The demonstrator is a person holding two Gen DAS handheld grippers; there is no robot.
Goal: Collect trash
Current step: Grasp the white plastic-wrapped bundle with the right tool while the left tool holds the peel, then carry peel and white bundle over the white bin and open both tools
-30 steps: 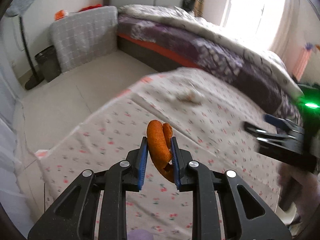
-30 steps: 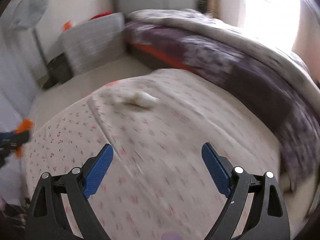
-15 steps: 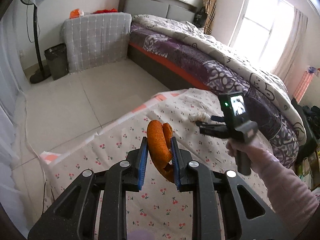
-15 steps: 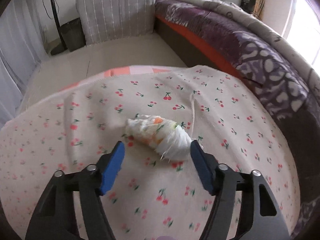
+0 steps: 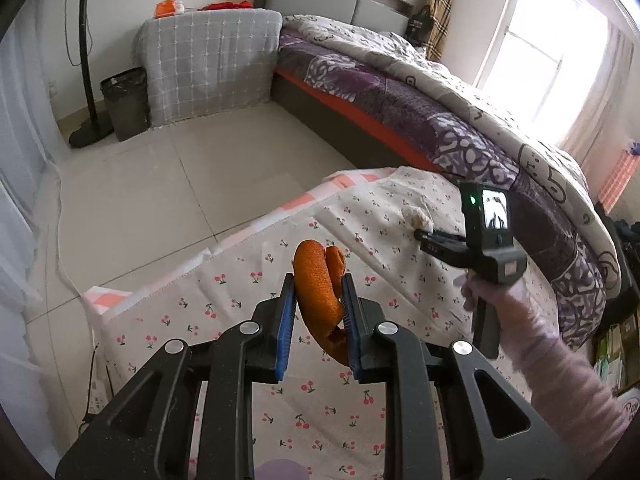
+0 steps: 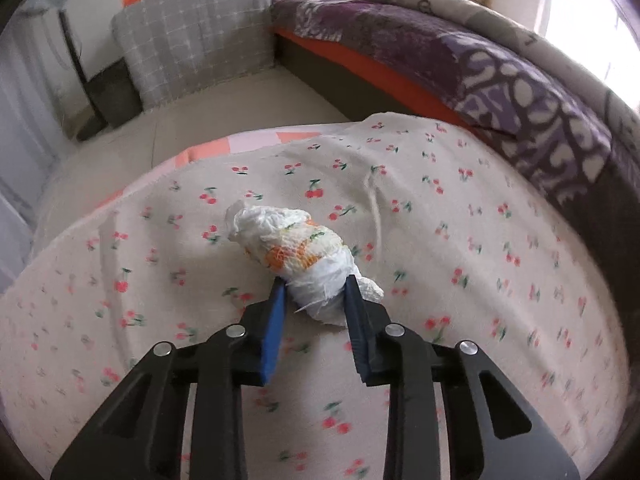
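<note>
Gripping a curled orange peel (image 5: 318,280) tight in the left gripper (image 5: 318,300), pads pinching both sides, peel lifted clear above the cherry-print cloth (image 5: 248,344). Squeezing a crumpled white tissue wad (image 6: 298,258) in the right gripper (image 6: 314,296), jaws just closing in, pads now pressing its near end. Resting on the cloth mid-table, wad poking forward past the fingertips. Sitting well off by the far wall, a dark bin (image 5: 126,102).
</note>
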